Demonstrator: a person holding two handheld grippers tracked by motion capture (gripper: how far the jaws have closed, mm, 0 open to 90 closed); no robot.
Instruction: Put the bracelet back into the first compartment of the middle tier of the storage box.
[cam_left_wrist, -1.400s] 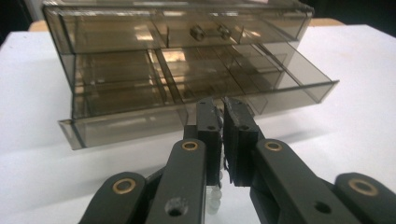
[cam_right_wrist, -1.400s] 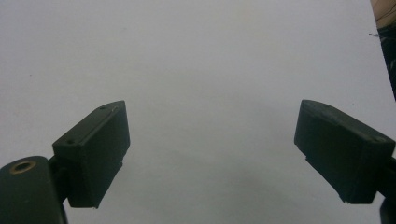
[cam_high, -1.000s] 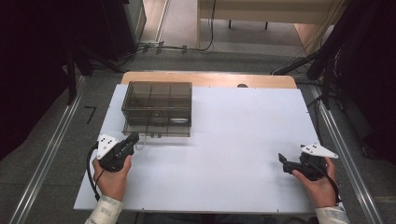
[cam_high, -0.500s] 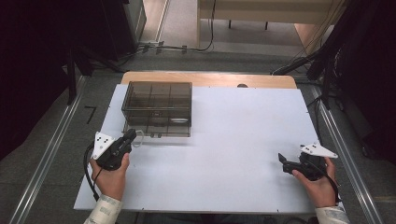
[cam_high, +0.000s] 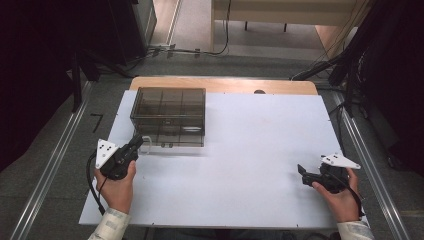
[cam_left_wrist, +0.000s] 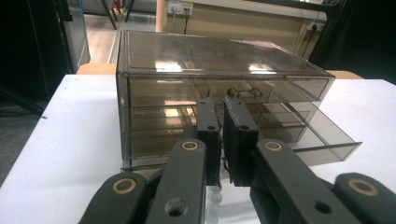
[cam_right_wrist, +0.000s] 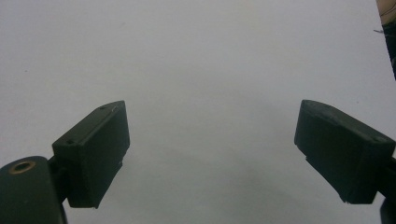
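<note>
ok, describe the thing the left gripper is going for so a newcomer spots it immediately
On the white table, look at the far left part: a smoky, see-through plastic drawer box stands there. The left gripper is at its bottom drawer, the only drawer sticking out of the front.

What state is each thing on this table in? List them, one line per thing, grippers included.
Drawer box: upright on the white table, smoky and see-through.
Top drawer: pushed in.
Bottom drawer: pulled partly out.
Clear handle: pinched between the left jaws, as far as can be seen.
Left gripper: jaws closed together at the front of the box.
Right gripper: jaws wide open over bare table, holding nothing.
</note>
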